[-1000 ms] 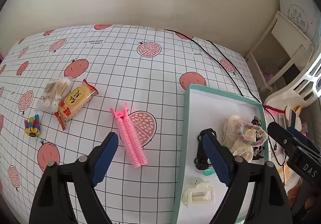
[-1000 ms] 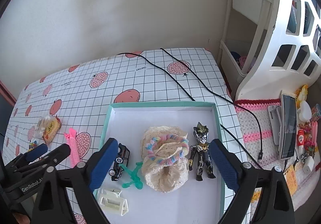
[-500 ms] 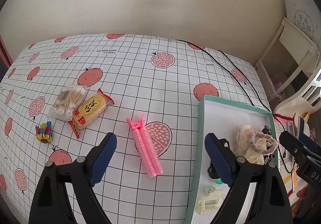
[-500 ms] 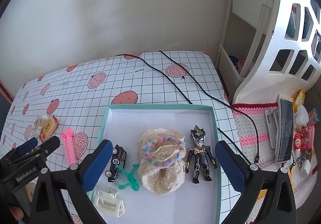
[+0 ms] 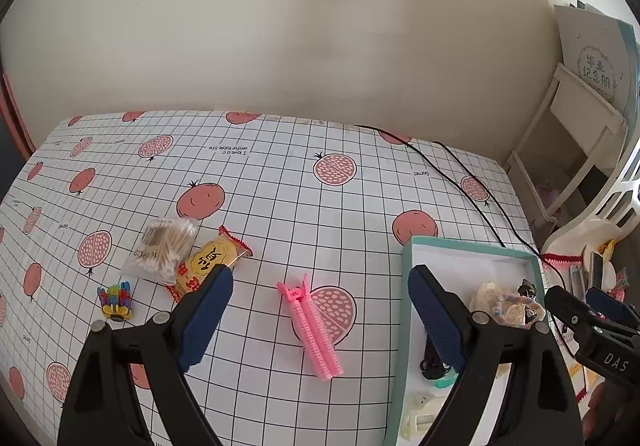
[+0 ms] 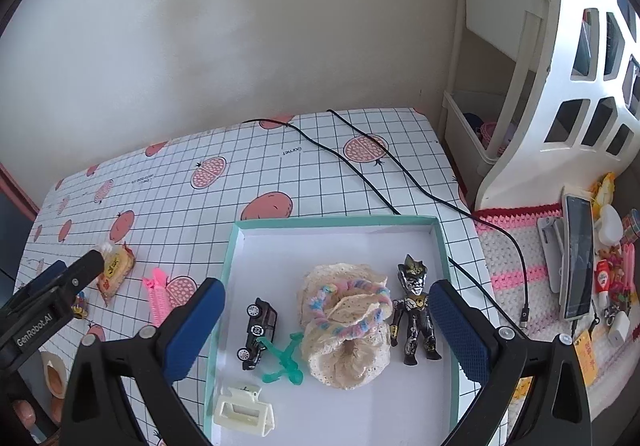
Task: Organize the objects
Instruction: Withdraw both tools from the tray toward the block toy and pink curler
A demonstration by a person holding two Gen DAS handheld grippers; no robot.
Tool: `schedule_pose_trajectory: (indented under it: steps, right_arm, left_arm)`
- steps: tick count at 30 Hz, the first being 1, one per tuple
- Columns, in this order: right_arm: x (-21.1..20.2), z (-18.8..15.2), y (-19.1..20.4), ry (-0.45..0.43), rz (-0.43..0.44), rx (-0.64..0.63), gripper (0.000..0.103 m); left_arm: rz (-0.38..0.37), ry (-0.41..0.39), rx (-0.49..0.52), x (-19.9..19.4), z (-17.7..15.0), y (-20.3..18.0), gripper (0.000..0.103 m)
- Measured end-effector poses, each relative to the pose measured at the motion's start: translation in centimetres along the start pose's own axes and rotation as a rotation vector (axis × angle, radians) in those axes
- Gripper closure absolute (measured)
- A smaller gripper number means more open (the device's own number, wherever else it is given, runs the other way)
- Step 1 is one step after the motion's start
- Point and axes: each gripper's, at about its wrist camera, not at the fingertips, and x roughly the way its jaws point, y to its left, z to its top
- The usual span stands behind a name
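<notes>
Sorting looks partly done: the shallow teal-rimmed cardboard box already holds a small black toy car, a translucent green plastic figure, a cream lace pouch with a pastel braided cord, a black-and-silver action figure and a cream plastic hair claw, gathered there as the collecting spot. Left of the box, loose on the pomegranate-print gridded counter, lie a pink twin-roller hair clip, a yellow snack packet, a clear bag of cotton swabs and a small multicoloured toy. The left gripper is spread wide and empty above the pink clip, probably its next pick. The right gripper hangs spread and empty over the box.
</notes>
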Motion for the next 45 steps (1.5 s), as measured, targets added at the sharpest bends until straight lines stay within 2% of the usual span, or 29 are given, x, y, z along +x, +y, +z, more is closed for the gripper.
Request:
schedule_pose_trajectory:
  steps: [4,9,11,12,15,21,30,36,45]
  right_arm:
    - [-1.8,1.4,2.1,-0.064,0.016,-0.015,0.0]
    - [-3.7,3.8,5.3,-0.127,0.075,-0.02,0.0]
    - [-4.3,4.6,7.2,-0.15,0.089,-0.043,0.0]
    - [-4.4,4.9,8.2,-0.153,0.095,-0.052,0.0]
    - [-3.9,5.4,11.0,-0.142,0.126,-0.094,0.0]
    - [-1.1,4.7,15.8,-0.06,0.126,-0.189,0.0]
    - [5.2,1.0,19.1,0.09,0.106,-0.313,0.0]
    - [8.1,-1.0,20.1,0.164,0.109,-0.346,0.003]
    - [12.3,-4.0,21.0,0.269,0.07,-0.401,0.01]
  left_arm:
    - [-0.05,0.015,-0.054,-0.2,1.1,1.7,0.013]
    - [-0.103,-0.01,-0.118,-0.8,3.2,4.3,0.013]
    - [-0.104,-0.023,-0.119,-1.0,3.9,5.3,0.008]
    - [-0.1,-0.027,-0.124,-1.0,4.3,5.9,0.0]
    - [-0.1,-0.035,-0.155,-0.9,5.2,8.5,0.0]
    - [-0.077,-0.005,-0.215,0.5,5.2,14.4,0.0]
    - [-0.014,0.06,-0.385,2.1,2.8,22.9,0.0]
    - [0.051,0.114,-0.477,3.1,1.3,25.5,0.0]
    - [0.119,0.248,-0.521,6.1,-1.4,26.3,0.0]
